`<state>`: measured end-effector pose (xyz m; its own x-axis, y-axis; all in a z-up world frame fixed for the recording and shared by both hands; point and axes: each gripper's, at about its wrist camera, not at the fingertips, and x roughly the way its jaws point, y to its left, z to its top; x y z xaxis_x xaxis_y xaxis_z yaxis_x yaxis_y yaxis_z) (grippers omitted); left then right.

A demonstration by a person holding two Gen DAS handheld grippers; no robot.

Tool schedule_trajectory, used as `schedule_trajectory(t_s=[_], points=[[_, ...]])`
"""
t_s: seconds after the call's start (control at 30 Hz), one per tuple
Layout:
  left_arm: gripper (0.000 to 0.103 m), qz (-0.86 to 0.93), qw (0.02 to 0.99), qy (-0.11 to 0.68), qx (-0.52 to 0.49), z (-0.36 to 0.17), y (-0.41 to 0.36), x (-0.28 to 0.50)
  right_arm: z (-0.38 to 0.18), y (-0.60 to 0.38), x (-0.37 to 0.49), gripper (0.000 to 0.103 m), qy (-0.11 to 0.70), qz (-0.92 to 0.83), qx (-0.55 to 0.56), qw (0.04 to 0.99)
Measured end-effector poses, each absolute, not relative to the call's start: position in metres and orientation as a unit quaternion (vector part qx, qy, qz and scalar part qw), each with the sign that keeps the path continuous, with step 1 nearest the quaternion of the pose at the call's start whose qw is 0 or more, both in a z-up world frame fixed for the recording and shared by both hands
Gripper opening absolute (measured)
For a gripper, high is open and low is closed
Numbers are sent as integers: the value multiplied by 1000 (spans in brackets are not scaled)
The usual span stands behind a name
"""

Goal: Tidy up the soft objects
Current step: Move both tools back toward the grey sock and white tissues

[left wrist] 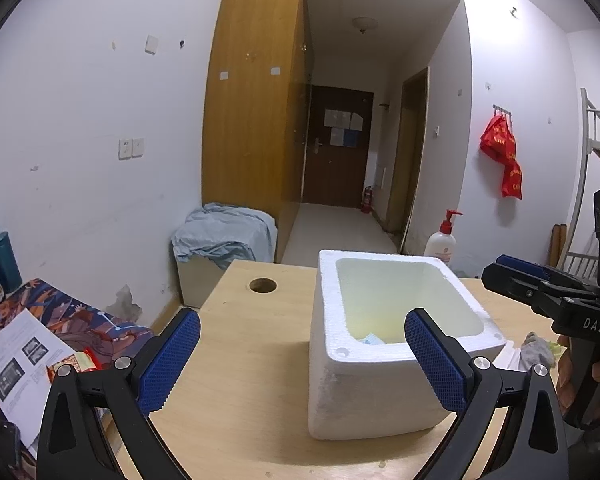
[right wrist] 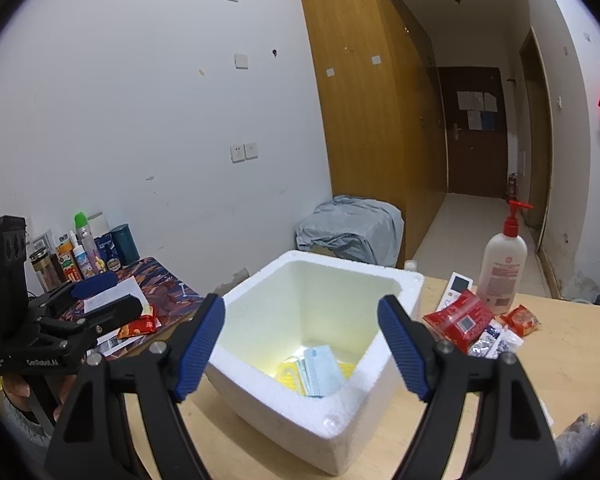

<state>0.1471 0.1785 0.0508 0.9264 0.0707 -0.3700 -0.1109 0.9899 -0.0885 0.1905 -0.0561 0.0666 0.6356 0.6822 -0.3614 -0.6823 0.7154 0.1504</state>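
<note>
A white foam box (left wrist: 360, 396) stands on the wooden table (left wrist: 244, 364). In the right wrist view a light blue face mask (right wrist: 322, 368) and a yellow flat item (right wrist: 286, 372) lie on the floor of the box (right wrist: 320, 259). My right gripper (right wrist: 302, 350) is open and empty, its fingers level with the box's near rim. My left gripper (left wrist: 304, 360) is open and empty at the box's left near corner. A grey cloth (left wrist: 538, 350) lies right of the box. Each view shows the other gripper from the side: the right gripper (left wrist: 493, 266) and the left gripper (right wrist: 126, 292).
Red snack packs (right wrist: 460, 320), small silver packets (right wrist: 496, 342), a white remote (right wrist: 456, 286) and a pump bottle (right wrist: 504, 264) sit right of the box. A side desk (right wrist: 168, 284) at the left holds bottles and papers. The table has a round hole (left wrist: 263, 285).
</note>
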Motion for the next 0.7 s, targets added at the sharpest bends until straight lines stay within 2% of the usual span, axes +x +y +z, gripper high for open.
schedule_trajectory(t_s=[0.47,0.6,0.7], points=[[102,17,986,162,-35,71,132,112,87,-108,153,86,165,358,24,919],[102,0,987,156,-39,76,117,105,93,-129,137,99,147,343,27,927],[102,-14,988,150,-37,81,103,102,96,-146,125,99,134,334,32,932]])
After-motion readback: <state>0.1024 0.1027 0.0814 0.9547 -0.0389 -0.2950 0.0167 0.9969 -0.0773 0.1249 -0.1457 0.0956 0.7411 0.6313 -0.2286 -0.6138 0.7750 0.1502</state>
